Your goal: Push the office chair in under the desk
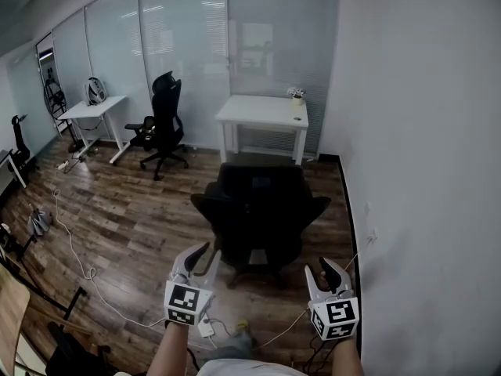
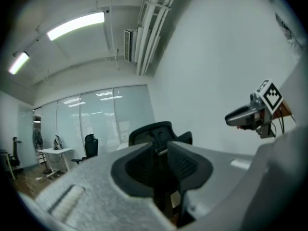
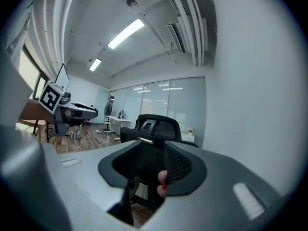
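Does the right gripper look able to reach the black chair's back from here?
Probably yes: the right gripper hovers just short of the office chair, with nothing standing between them.

A dim, grey room lit from above
Long ceiling lights point(image 2: 75, 25) glowed bright white and gave the light. The wood floor point(image 1: 133, 233) had a soft shine. Both gripper views bent round like a fishbowl, with black corners, and the close parts looked blurry.
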### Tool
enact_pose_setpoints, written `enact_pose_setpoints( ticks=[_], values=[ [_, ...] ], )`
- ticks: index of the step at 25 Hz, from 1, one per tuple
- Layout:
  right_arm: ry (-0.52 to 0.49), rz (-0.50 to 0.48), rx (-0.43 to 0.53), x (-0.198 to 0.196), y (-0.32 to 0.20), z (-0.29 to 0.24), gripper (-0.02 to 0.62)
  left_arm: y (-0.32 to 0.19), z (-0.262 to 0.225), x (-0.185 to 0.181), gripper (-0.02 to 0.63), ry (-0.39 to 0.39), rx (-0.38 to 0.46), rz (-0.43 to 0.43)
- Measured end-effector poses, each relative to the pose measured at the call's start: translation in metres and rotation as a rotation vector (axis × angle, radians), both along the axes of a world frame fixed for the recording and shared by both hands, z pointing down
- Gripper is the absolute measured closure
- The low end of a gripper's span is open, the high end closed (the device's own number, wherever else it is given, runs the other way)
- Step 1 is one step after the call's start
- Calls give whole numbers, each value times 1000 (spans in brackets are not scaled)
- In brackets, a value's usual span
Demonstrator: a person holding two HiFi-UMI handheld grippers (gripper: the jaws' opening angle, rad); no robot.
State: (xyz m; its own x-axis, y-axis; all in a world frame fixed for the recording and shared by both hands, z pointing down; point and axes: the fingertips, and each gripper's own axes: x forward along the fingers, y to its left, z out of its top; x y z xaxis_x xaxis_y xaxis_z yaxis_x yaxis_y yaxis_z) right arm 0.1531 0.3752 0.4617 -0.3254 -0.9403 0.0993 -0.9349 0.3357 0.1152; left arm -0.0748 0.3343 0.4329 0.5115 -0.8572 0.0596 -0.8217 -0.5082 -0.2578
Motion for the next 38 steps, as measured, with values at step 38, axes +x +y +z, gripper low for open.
enact_pose_setpoints(
  ticks=[38],
  values=[
    [516, -161, -214, -9, -297, 41, 433, -293, 77, 1, 462, -517, -196, 406]
  ],
)
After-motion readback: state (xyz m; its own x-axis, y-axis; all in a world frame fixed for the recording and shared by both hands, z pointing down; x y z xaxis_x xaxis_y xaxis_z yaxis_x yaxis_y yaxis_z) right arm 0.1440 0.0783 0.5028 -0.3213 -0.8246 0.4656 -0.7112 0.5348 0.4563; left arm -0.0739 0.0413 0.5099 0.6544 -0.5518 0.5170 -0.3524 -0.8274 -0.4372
